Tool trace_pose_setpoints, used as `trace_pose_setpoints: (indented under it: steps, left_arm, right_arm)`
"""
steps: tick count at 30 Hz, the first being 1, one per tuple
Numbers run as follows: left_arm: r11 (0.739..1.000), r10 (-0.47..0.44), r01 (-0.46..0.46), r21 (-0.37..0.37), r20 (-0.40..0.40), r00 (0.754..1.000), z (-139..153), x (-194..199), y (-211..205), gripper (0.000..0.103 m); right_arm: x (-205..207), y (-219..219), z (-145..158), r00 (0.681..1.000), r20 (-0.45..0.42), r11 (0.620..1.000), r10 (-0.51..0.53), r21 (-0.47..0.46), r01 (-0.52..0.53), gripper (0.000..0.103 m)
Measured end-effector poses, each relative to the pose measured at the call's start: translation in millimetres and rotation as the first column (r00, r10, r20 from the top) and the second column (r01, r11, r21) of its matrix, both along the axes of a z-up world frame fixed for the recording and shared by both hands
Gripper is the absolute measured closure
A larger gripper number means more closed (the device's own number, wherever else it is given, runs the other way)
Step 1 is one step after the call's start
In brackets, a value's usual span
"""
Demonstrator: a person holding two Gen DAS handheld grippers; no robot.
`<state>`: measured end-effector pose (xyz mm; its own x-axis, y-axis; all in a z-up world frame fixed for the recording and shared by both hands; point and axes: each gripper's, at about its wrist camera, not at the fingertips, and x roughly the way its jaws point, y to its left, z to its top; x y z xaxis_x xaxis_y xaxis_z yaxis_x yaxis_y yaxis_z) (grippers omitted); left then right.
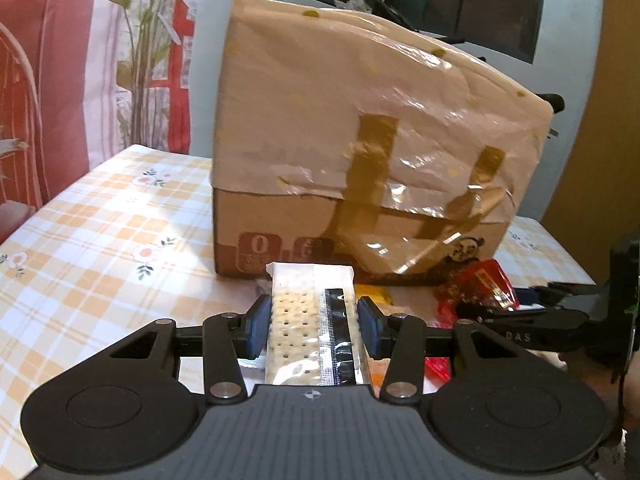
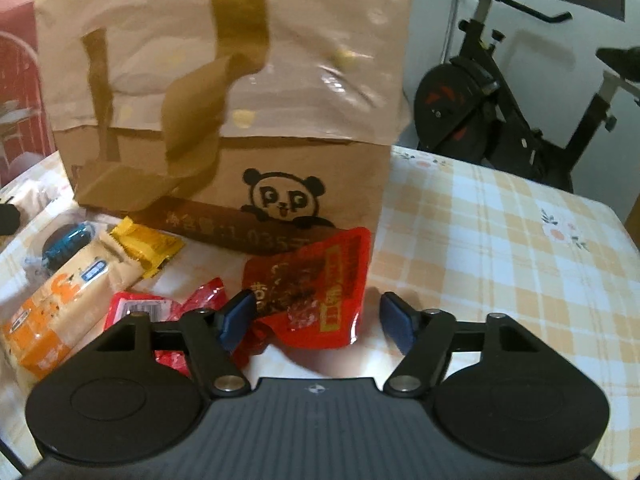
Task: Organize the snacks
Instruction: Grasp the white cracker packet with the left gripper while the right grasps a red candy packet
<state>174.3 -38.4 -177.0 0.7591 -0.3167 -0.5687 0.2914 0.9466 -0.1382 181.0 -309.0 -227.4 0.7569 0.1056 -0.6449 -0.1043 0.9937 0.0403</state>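
In the left wrist view, the left gripper (image 1: pixel 314 326) has its blue fingers (image 1: pixel 256 330) pressed against both sides of a clear cracker packet (image 1: pixel 308 320), held lengthwise above the checked bench (image 1: pixel 100 220), just in front of the brown paper bag (image 1: pixel 372 140). A red snack pouch (image 1: pixel 480 284) lies right of it, near the bag's base. In the right wrist view, the right gripper (image 2: pixel 318 322) stands wide, its fingers (image 2: pixel 396 322) holding nothing, the red snack pouch (image 2: pixel 316 280) lying between them below the bag's panda print (image 2: pixel 286 200). An orange packet (image 2: pixel 60 308) and a yellow wrapper (image 2: pixel 146 246) lie to the left.
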Motion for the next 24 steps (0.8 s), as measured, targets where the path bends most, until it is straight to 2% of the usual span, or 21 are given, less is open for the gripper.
trace_pose_setpoints:
  steps: [6, 9, 11, 14, 24]
  left_arm:
    - [1.000, -0.005, 0.005, -0.004, -0.007, 1.000, -4.5, -2.2, -0.5, 0.054]
    - [1.000, -0.005, 0.005, -0.006, -0.004, 1.000, -4.3, -2.8, 0.5, 0.054]
    - [1.000, -0.007, 0.007, -0.004, -0.004, 1.000, -4.5, -3.3, -0.7, 0.054]
    - [1.000, -0.011, 0.011, 0.002, -0.009, 1.000, -5.9, -3.5, -2.2, 0.054]
    - [1.000, -0.014, 0.014, -0.005, 0.003, 1.000, -2.2, -5.6, 0.4, 0.054]
  right_arm:
    - [-7.3, -1.7, 2.1, 0.999, 0.035, 0.999, 0.028, 0.030, -0.029, 0.050]
    - [-10.8, -4.0, 5.0, 0.997, 0.065, 0.998, 0.034, 0.055, -0.038, 0.065]
    - [-13.1, -6.5, 7.1, 0.996, 0.084, 0.996, 0.033, 0.075, -0.039, 0.081]
    - [-16.3, -9.2, 8.9, 0.994, 0.096, 0.993, 0.043, 0.105, -0.053, 0.094]
    - [-24.1, -22.2, 15.1, 0.993, 0.117, 0.979, 0.028, 0.199, -0.050, 0.099]
